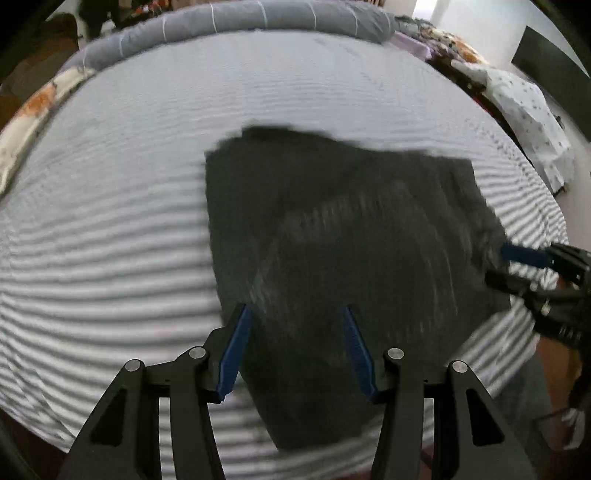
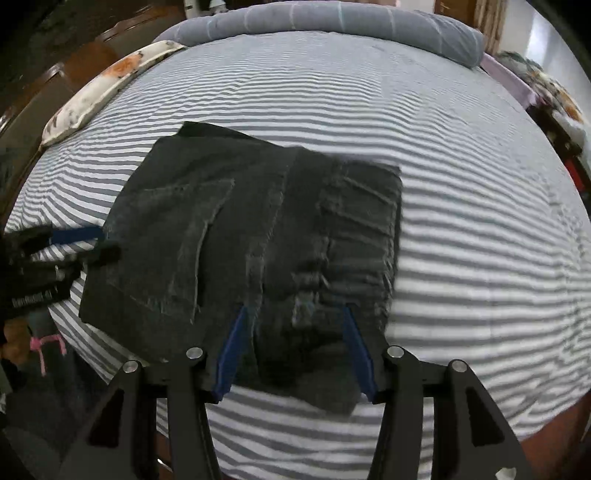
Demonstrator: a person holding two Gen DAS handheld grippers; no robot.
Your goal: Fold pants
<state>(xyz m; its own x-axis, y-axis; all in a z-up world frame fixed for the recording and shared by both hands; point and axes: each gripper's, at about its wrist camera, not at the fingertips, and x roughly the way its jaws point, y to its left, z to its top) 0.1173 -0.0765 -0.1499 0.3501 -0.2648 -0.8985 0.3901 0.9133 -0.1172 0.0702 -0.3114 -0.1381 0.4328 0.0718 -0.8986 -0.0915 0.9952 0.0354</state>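
Dark grey pants (image 1: 351,236) lie folded into a rough rectangle on the striped bed sheet (image 1: 110,240). My left gripper (image 1: 297,314) is open above the near left part of the pants, holding nothing. The right gripper (image 1: 498,266) shows at the pants' right edge. In the right wrist view the pants (image 2: 240,240) show seams and a pocket. My right gripper (image 2: 293,314) is open over their near right corner. The left gripper (image 2: 101,243) is at the pants' left edge.
A grey rolled blanket (image 2: 332,18) lies along the far end of the bed. A floral pillow (image 2: 103,85) sits at the far left. Clothes and a white spotted cloth (image 1: 528,110) are piled beside the bed on the right.
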